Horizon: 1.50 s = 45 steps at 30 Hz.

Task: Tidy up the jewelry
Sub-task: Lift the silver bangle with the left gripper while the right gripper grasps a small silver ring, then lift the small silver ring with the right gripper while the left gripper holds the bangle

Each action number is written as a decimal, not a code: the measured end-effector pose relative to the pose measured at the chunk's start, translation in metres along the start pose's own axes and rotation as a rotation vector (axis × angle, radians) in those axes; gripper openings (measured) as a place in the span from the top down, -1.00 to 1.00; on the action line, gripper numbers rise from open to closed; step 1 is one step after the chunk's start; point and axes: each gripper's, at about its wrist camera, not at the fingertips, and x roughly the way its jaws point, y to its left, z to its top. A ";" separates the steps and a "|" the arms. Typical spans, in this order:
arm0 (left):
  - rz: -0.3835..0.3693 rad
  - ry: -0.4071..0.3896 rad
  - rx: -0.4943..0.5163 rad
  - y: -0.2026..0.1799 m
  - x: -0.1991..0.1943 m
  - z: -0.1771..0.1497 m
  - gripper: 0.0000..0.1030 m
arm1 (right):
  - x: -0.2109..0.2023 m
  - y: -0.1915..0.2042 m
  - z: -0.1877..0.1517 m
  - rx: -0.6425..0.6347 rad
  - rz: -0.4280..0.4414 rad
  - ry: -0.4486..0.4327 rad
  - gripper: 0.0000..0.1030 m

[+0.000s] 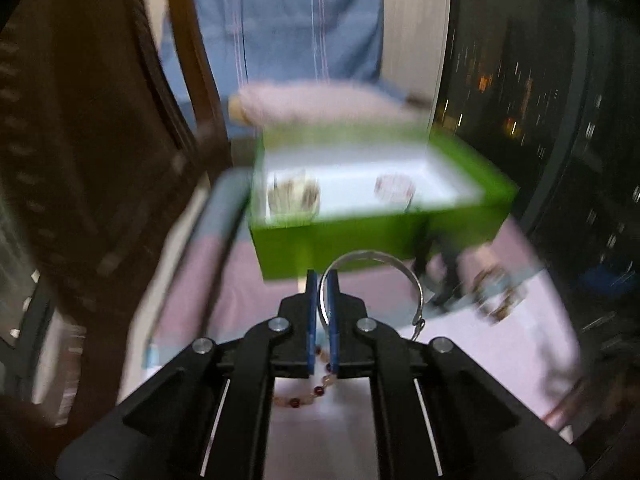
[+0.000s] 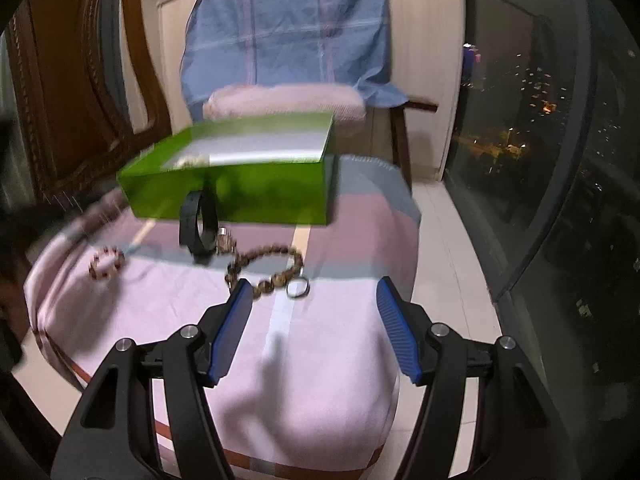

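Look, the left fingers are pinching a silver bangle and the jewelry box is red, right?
Not quite: the box is green, not red, as both wrist views show. The left gripper does pinch the silver bangle, seen in the left wrist view.

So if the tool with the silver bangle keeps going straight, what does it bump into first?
Most likely the green box: its near wall sits right ahead of the left tool and silver bangle. The blur makes depth uncertain.
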 end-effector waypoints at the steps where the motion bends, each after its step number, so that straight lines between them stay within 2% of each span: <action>1: -0.008 -0.057 -0.024 0.004 -0.020 0.003 0.90 | 0.005 0.002 -0.002 -0.017 -0.013 0.017 -0.23; 5: -0.029 -0.175 -0.072 0.018 -0.071 0.007 0.90 | 0.024 0.010 -0.006 -0.059 -0.030 0.070 -0.22; 11: -0.040 -0.170 -0.064 0.024 -0.077 0.007 0.90 | 0.060 0.011 -0.001 -0.030 -0.059 0.161 -0.21; 13: -0.041 -0.156 -0.067 0.027 -0.076 0.005 0.90 | 0.063 0.008 0.004 0.011 -0.040 0.173 -0.15; 16: -0.041 -0.150 -0.068 0.029 -0.075 0.003 0.90 | 0.070 0.013 0.009 0.007 -0.037 0.184 -0.09; 20: -0.035 -0.136 -0.067 0.031 -0.073 0.001 0.89 | 0.075 0.019 0.015 -0.010 -0.037 0.201 0.12; 22: -0.033 -0.137 -0.070 0.033 -0.075 0.002 0.89 | 0.076 0.025 0.017 -0.023 -0.022 0.210 0.63; 28: -0.024 -0.126 -0.072 0.034 -0.075 0.002 0.89 | 0.071 0.026 0.016 -0.012 -0.006 0.229 0.62; 34: -0.035 -0.122 -0.051 0.023 -0.080 0.004 0.89 | 0.017 0.021 0.021 0.020 0.028 0.118 0.62; 41: -0.066 -0.116 -0.024 -0.002 -0.094 0.005 0.89 | -0.073 0.021 0.031 0.052 0.088 -0.109 0.62; 45: -0.076 -0.116 0.009 -0.017 -0.100 0.003 0.89 | -0.095 0.020 0.040 0.055 0.098 -0.179 0.62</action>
